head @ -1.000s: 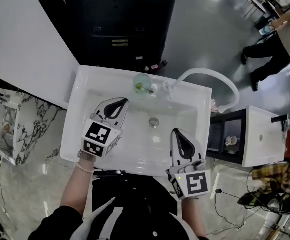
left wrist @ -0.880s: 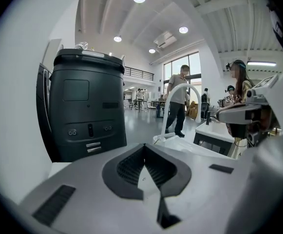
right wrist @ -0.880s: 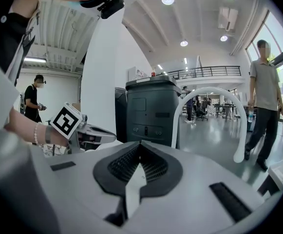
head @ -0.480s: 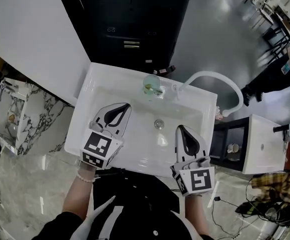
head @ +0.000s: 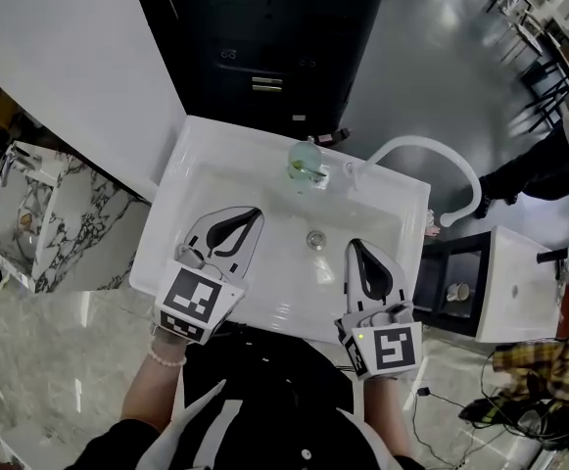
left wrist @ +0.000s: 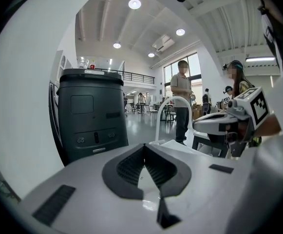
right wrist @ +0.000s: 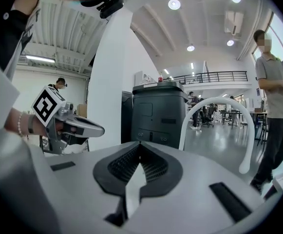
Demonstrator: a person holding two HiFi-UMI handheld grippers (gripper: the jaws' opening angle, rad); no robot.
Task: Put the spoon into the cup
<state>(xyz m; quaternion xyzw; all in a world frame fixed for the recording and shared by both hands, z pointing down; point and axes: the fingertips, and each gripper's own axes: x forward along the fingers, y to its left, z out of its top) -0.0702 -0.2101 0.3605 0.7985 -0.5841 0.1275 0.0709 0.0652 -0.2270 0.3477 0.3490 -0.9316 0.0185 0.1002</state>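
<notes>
Left gripper has drawn back from the cup toward the near-left rim of the sink vs 1 s ago, right gripper approx. same spot; both clenched tight w/ nothing btwn the pads. Cup is pale green, see-through, upright on the back ledge just left of the white faucet, w/ a yellowish bit inside, too small to ID. Basin btwn the grippers and round the drain is bare white, w/ rims near on each outer side.

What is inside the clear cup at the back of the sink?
Inside the cup a small yellow-green shape shows through the clear wall, too small to name. The cup's bottom cannot be made out from this angle.
</notes>
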